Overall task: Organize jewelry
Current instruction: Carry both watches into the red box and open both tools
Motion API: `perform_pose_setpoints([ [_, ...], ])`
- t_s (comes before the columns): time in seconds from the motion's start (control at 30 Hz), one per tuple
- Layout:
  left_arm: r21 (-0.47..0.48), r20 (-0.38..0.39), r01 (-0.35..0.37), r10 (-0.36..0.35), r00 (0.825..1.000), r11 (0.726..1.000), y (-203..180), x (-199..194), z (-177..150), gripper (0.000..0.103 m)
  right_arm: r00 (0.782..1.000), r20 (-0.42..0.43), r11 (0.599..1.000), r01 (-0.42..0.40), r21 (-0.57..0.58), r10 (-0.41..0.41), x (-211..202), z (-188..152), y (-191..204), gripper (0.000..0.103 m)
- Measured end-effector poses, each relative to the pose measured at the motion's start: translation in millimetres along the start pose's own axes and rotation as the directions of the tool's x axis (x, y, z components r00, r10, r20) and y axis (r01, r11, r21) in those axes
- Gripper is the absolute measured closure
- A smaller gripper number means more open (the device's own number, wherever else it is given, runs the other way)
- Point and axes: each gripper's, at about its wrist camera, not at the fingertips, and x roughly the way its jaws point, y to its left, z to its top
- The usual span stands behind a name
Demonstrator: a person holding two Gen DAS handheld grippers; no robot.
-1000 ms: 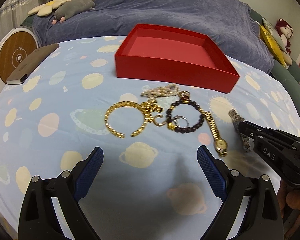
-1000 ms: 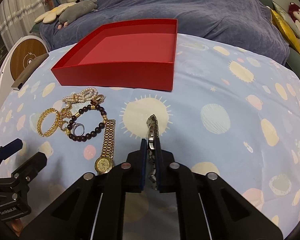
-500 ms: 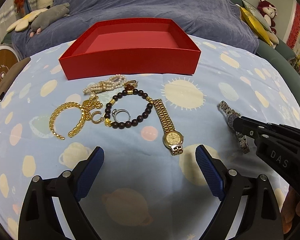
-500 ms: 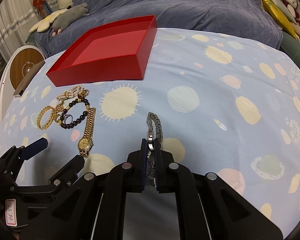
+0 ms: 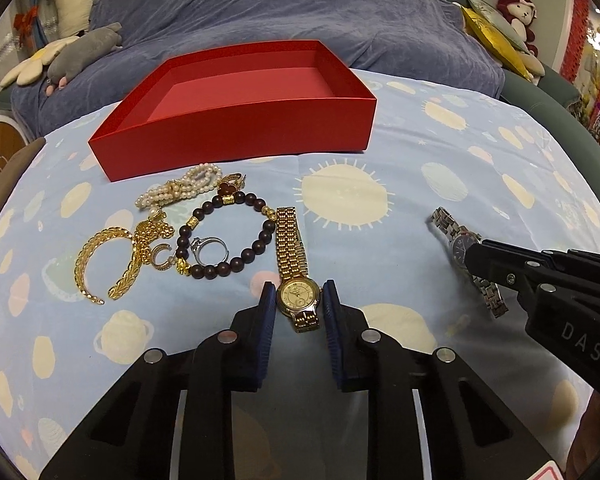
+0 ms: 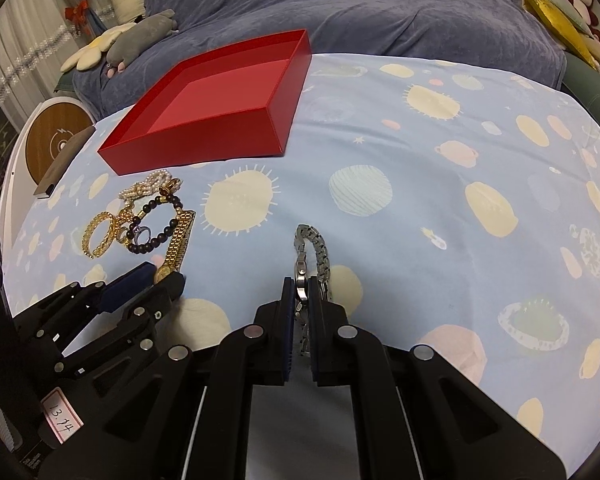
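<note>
Behind everything a blue-grey blanket point(image 5: 300, 12) lies rumpled over the bed, with soft toys at its edges, and in front of it spreads a pale blue sheet point(image 5: 440, 152) printed with suns and planets. On that sheet stands a shallow red box point(image 5: 236, 136), lidless, and its pink floor shows bare in both views, with nothing in it. Just in front of the box the jewelry lies in a loose cluster on the sheet: a pearl strand point(image 5: 180, 190) nearest the box wall, a gold chain bracelet point(image 5: 104, 268) curled open to the left, a dark bead bracelet point(image 5: 224, 240) with a silver ring point(image 5: 210, 248) lying inside its loop, and a gold watch point(image 5: 294, 264) stretched out flat on the cluster's right side. The left tongs point(image 5: 298, 304) are narrowed around the gold watch's dial, one blue pad on each side of the case; whether the pads actually press it I cannot tell. Well apart to the right, the right tongs point(image 6: 301, 300) are closed on a silver watch point(image 6: 314, 252), gripping its case edge-on between the pads, with the metal band arching forward from the tips and curving back down beside them. In the left wrist view one end of that band trails on the sheet below the black tongs.
</note>
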Motion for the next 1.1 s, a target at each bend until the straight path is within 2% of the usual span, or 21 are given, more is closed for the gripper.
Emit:
perform_pose_setpoints([
  [0.17,-0.025,-0.013,0.056,-0.056,0.998,0.998,5.9,-4.8,-0.8,0.083,1.0,0.008,1.0,-0.01,-0.002,0.01,-3.7,1.3,4.4,0.098],
  [0.43,-0.043,0.022,0.082,-0.081,0.996,0.996,18.2,-27.3,0.8,0.083,0.999,0.021,0.999,-0.041,-0.014,0.041,-11.6,2.1,14.7,0.098],
  [0.73,-0.071,0.062,0.096,-0.091,0.994,0.993,34.2,-53.7,9.3,0.083,0.985,0.051,0.986,-0.167,0.015,0.166,-33.4,16.7,29.5,0.097],
  [0.93,-0.074,0.113,0.114,-0.106,0.988,0.991,47.8,-80.8,38.4,0.083,0.969,0.099,0.973,-0.23,0.014,0.228,-54.3,48.4,42.2,0.097],
  [1.1,-0.027,0.173,0.084,-0.078,0.982,0.996,61.5,-95.6,87.5,0.083,0.962,0.14,0.972,-0.234,-0.025,0.236,-54.5,95.6,57.9,0.097],
])
